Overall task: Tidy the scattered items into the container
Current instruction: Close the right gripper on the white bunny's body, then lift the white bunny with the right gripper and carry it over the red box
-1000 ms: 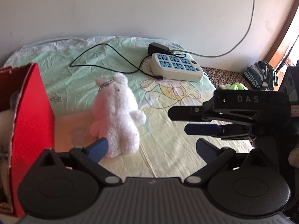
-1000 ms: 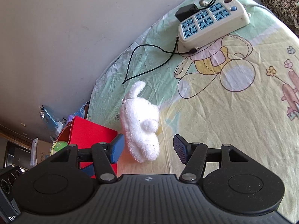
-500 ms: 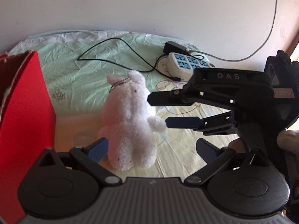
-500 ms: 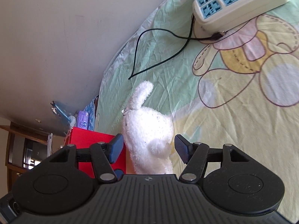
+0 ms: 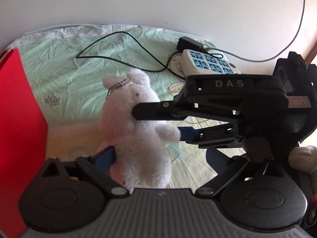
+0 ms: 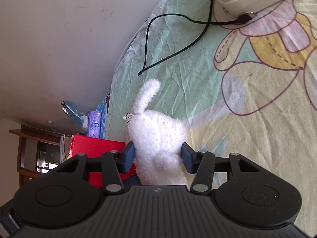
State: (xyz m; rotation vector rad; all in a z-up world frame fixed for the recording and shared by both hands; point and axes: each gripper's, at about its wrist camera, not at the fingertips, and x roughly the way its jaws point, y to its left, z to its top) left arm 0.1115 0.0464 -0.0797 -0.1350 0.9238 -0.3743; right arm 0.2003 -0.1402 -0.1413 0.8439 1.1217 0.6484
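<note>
Right wrist view: right gripper [image 6: 157, 154] jaws, wide before, now closing around plush rabbit [image 6: 158, 138].

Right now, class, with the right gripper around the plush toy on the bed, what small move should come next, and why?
Probably finish closing the right gripper on the plush toy before lifting. Its jaws are closing, one pad at each flank of the toy, which still sits on the sheet. The red box stands just beside it, so a firm grip leaves only a short carry. The left gripper is open and holds nothing.
</note>
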